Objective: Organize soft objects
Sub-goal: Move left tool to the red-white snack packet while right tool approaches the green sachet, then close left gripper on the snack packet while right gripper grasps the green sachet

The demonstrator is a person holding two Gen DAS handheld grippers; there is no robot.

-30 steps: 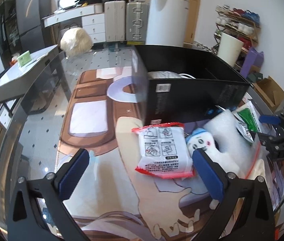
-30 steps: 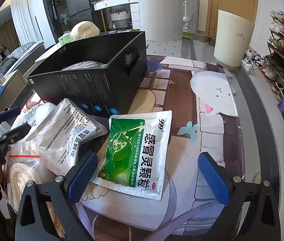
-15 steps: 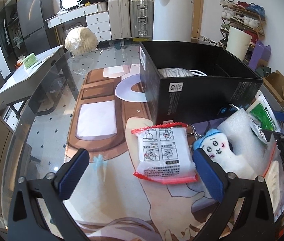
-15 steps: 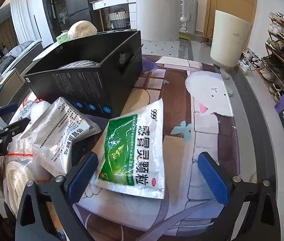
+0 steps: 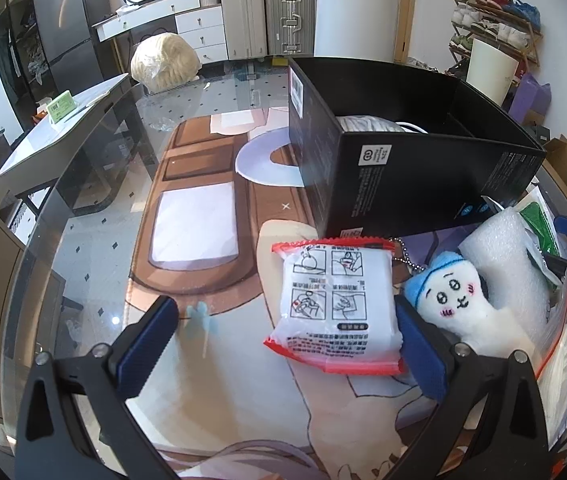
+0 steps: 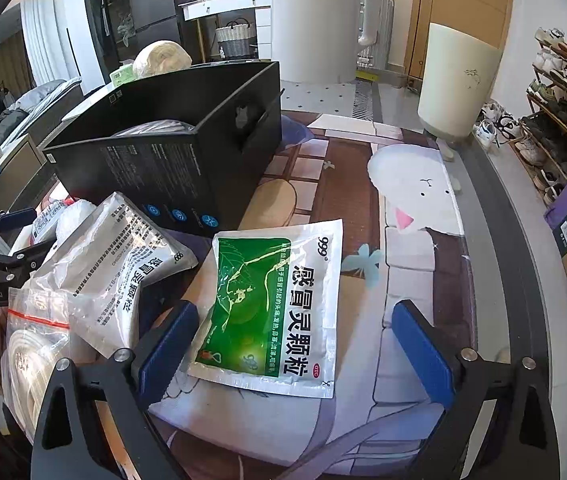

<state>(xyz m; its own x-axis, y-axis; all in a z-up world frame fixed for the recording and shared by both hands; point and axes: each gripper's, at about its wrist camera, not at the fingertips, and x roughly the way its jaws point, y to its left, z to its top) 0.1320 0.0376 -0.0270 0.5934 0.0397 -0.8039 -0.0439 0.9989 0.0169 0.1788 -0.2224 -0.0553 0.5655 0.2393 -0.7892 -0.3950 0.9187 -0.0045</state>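
The left claw stands wide open and empty above the table, its right finger beside the near corner of a white packet edged in red, its left finger over bare printed mat with free room toward the table's curved glass edge. The packet lies flat just in front of the black box, printed with four instruction panels. To the packet's right a small white plush toy with a blue cap and pink cheeks rests against a roll of white foam; its bead chain trails toward the box.

The right claw is likewise spread wide, holding nothing, framing the lower end of a green and silver sachet that lies flat on the mat in front of the box. A crumpled silver pouch and a clear zip bag crowd the sachet's left; open mat runs right of it to the table rim.
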